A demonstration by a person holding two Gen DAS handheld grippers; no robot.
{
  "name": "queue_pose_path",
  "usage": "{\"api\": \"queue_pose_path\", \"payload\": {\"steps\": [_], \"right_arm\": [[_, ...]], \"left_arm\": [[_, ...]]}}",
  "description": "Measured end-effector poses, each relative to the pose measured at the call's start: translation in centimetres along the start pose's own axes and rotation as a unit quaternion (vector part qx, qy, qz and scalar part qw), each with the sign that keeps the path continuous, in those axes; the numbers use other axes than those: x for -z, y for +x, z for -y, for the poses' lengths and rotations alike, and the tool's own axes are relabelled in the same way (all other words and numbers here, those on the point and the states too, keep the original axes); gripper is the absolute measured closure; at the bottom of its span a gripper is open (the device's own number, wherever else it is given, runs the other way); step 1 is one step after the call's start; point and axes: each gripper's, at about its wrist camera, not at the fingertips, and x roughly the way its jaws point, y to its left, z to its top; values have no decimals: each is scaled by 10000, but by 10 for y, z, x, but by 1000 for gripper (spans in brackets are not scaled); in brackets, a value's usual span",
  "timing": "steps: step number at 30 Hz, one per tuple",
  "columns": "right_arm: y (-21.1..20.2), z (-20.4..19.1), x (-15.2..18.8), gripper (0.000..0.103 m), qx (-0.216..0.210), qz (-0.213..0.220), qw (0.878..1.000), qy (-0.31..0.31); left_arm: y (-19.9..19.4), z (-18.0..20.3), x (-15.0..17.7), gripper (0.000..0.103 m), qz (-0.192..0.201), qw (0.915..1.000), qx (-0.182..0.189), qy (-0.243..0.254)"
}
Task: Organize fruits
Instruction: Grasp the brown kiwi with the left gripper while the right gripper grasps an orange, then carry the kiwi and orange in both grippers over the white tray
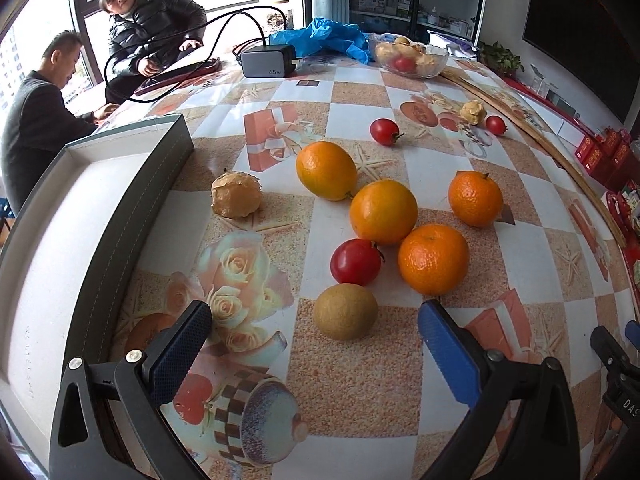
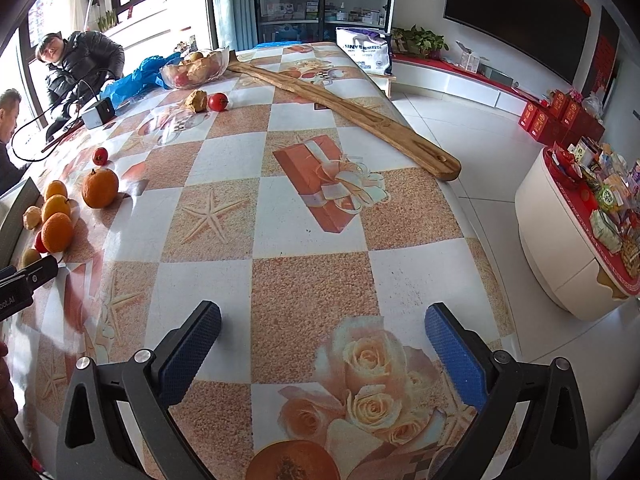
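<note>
In the left wrist view my left gripper is open and empty, with a brown kiwi between its fingertips on the table. Beyond it lie a red tomato, several oranges and a paper-wrapped fruit. An open grey box with a white inside stands at the left. My right gripper is open and empty above bare tablecloth. The same fruit cluster shows at the far left of the right wrist view.
A glass bowl of fruit, a charger with cable and blue gloves sit at the far end. A long wooden board lies along the right table edge. Two more tomatoes and a wrapped fruit lie mid-table. Two people sit at the left.
</note>
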Motion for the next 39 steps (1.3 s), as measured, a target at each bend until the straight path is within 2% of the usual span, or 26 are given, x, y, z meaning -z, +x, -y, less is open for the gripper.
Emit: {"api": "queue_pose_path", "payload": {"steps": [3, 5, 6, 8, 17, 21, 22, 23, 24, 25, 26, 32, 39], "right_arm": [[5, -6, -10, 1, -155, -334, 9992, -160], [7, -17, -22, 1, -532, -499, 9969, -299], [6, -21, -27, 1, -752, -491, 9956, -285], [5, -35, -42, 1, -1060, -410, 9931, -281], [28, -121, -82, 1, -1558, -285, 9833, -892], [44, -151, -86, 2, -1489, -390, 9809, -1185], [48, -154, -86, 12, -1489, -432, 9806, -1200], [46, -153, -86, 16, -1408, -333, 9821, -1209], [45, -155, -85, 34, -1387, -292, 9817, -1275], [43, -156, -85, 59, -1367, -258, 9811, -1345], [42, -154, -84, 64, -1318, -247, 9816, -1359], [27, -115, -64, 64, -1649, -287, 9830, -756], [8, -93, -39, 64, -1848, -362, 9807, -533]], "left_arm": [[-5, 3, 1, 17, 125, 9999, 3, 54], [-8, 3, 1, 39, 175, 9998, 67, 65], [-9, 3, 1, 46, 200, 9998, 57, 63], [-11, -1, 1, 73, 249, 9997, 78, 39], [-19, -25, 12, 72, 325, 9994, 41, -123], [-17, -32, 9, 71, 380, 9990, 155, -176], [-16, -33, 9, 71, 396, 9989, 150, -175], [-15, -33, 8, 71, 415, 9989, 144, -159], [-14, -33, 7, 71, 430, 9989, 122, -133], [-14, -32, 7, 71, 434, 9989, 115, -112], [-15, -33, 7, 71, 442, 9989, 124, -104], [-28, -44, 23, 73, 510, 9969, 562, -224], [-52, -47, 39, 73, 508, 9955, 752, -279]]}}
